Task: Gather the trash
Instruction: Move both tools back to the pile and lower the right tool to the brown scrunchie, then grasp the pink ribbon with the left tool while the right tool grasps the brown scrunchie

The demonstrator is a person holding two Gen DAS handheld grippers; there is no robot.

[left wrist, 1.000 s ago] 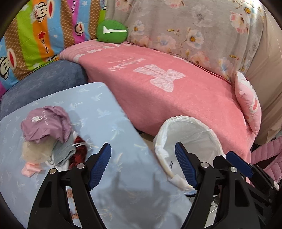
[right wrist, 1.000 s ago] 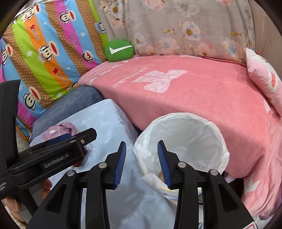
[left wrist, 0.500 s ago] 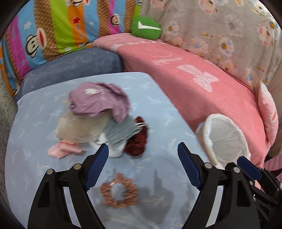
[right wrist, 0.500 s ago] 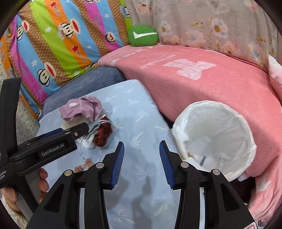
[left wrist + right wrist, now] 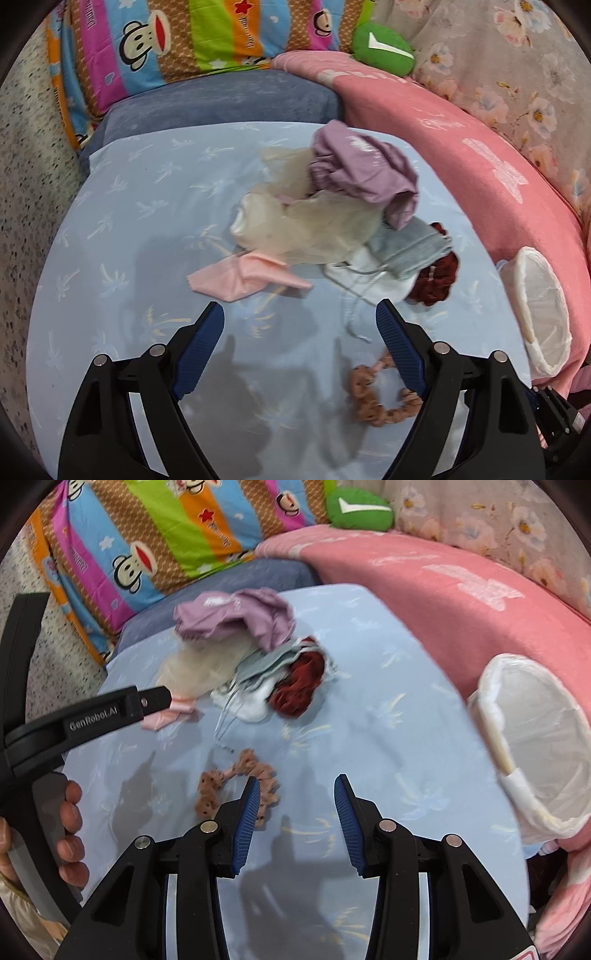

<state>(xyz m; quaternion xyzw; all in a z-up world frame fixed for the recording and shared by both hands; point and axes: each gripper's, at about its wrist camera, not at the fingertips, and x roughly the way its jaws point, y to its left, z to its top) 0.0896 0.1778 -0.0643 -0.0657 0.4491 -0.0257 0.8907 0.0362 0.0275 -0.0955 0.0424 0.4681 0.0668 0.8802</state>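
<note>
Left gripper (image 5: 300, 319), jaws just widened and empty, hangs over the pink face mask (image 5: 245, 278) at the heap's edge on the surface (image 5: 129, 229), likely lining up a pick; right gripper (image 5: 294, 794) half-open, empty, beside the lined bin (image 5: 535, 738).

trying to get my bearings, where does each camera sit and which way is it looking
Left wrist: rides the left gripper, angled down at the cloth pile on the table; only its open fingers show.
Right wrist: rides the right gripper, angled down at the table, bin to its right; a hand holding the left gripper shows.
Shared: pile, scrunchie, bin.
</note>
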